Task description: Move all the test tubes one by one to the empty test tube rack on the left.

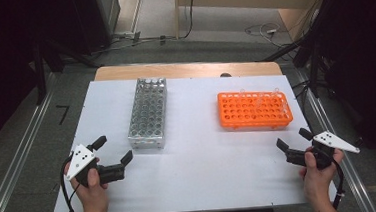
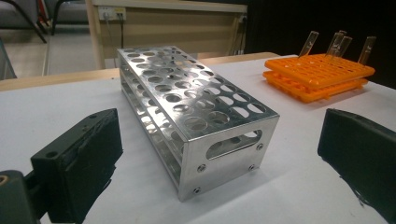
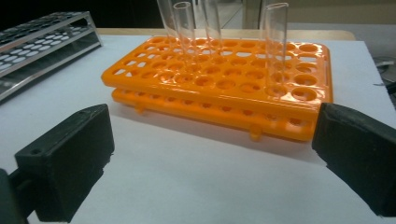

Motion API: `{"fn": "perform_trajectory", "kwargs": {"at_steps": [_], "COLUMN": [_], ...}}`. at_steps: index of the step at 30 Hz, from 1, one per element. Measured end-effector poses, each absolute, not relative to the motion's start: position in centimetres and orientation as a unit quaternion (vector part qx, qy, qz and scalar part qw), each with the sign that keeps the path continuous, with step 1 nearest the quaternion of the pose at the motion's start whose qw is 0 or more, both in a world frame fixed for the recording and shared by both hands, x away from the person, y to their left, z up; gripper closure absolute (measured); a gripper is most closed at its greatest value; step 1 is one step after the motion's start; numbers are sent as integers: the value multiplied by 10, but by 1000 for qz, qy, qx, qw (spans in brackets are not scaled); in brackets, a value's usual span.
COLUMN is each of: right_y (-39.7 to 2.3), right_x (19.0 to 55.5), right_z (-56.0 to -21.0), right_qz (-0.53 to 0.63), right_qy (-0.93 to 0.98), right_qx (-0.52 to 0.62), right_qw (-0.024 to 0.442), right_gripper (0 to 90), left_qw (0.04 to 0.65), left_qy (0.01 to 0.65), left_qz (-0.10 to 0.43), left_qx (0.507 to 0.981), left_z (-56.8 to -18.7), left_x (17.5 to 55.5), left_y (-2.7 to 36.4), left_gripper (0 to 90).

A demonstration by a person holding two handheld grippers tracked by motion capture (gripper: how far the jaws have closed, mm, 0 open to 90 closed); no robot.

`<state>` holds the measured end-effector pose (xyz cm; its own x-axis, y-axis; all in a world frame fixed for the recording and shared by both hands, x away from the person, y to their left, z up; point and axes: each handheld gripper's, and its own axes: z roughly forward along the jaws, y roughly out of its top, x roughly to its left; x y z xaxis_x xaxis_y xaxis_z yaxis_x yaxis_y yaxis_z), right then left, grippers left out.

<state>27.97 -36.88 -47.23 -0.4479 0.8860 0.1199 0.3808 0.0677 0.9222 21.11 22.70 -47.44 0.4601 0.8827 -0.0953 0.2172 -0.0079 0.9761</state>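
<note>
On the white table sheet (image 1: 201, 180), from left to right: the left gripper (image 1: 113, 148) rests at the near left edge, jaws spread wide with nothing between them, aimed at the metal rack (image 1: 149, 111), which stands just ahead of it with every visible hole vacant. Further right sits the orange rack (image 1: 254, 109), carrying a few clear glass tubes (image 3: 275, 46) upright along its far and right-hand rows. The right gripper (image 1: 292, 138) waits near that rack's front corner, jaws likewise released and holding nothing. Judgement: work appears to be at its outset; no tube is lifted or touched, and any transfer between racks remains wholly undone
</note>
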Motion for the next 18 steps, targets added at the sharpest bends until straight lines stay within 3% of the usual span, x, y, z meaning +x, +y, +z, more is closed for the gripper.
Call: {"fn": "perform_trajectory", "kwargs": {"at_steps": [18], "right_y": [-367], "right_x": [305], "right_z": [-443], "right_qz": [500], "right_qy": [684], "right_qx": [481], "right_qw": [224], "right_gripper": [68], "left_qw": [556], "left_qy": [432], "left_qz": [291], "left_qx": [648], "left_z": [-473], "left_x": [215], "left_y": [220], "left_gripper": [0]}}
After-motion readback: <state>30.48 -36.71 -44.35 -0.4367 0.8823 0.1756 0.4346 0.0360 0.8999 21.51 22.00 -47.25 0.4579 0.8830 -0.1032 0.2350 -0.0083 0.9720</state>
